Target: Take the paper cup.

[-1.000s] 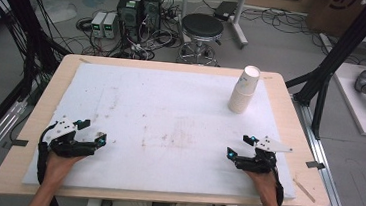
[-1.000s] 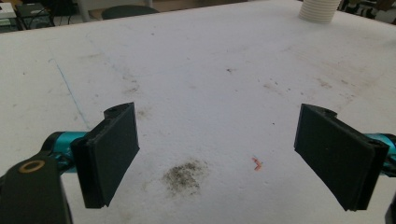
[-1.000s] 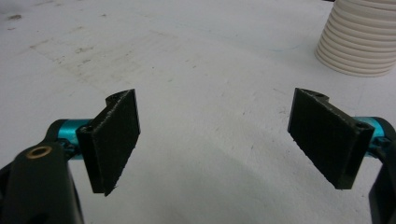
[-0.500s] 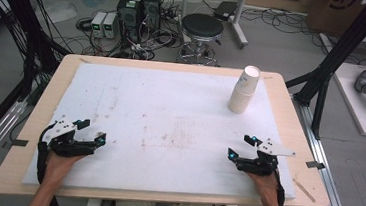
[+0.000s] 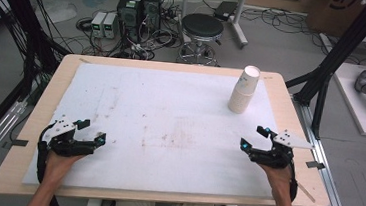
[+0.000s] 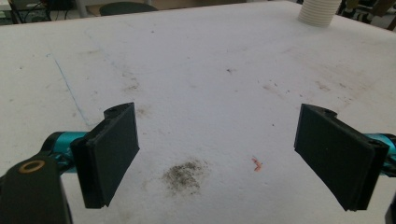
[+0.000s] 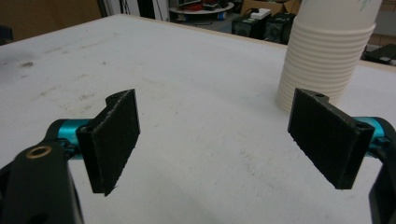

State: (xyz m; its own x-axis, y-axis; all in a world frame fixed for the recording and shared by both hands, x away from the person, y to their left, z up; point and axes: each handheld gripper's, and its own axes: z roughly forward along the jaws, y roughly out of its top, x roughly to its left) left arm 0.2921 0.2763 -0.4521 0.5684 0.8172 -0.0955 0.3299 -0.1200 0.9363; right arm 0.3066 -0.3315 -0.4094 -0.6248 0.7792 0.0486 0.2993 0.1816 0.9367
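Both tools sit wide open with nothing between their jaws: my right tool [image 5: 257,138] hovers over the near right part of the bench, and my left tool [image 5: 90,131] rests low over the near left part, well apart from it. Ahead of the right tool stands the stack of paper cups [image 5: 244,90], upright and nested, at the far right of the bench; in the right gripper view the ribbed stack [image 7: 327,60] rises just behind the right-hand jaw, near it but not touching. From the left tool the same stack [image 6: 317,11] shows far off at the top right edge, well away across the bench. Neither tool touches the cups. A white sheet [image 5: 169,127] covers most of the bench [image 5: 45,101], marked with faint brown stains near the middle, a dark smudge [image 6: 184,175] and a small red fleck [image 6: 256,164] just ahead of the left tool. Wooden edge shows around the sheet. Beyond the bench a black round stool [image 5: 203,28] stands on the grey floor beside some electronic boxes [image 5: 139,9] and tangled cables, with black frame posts on both sides.
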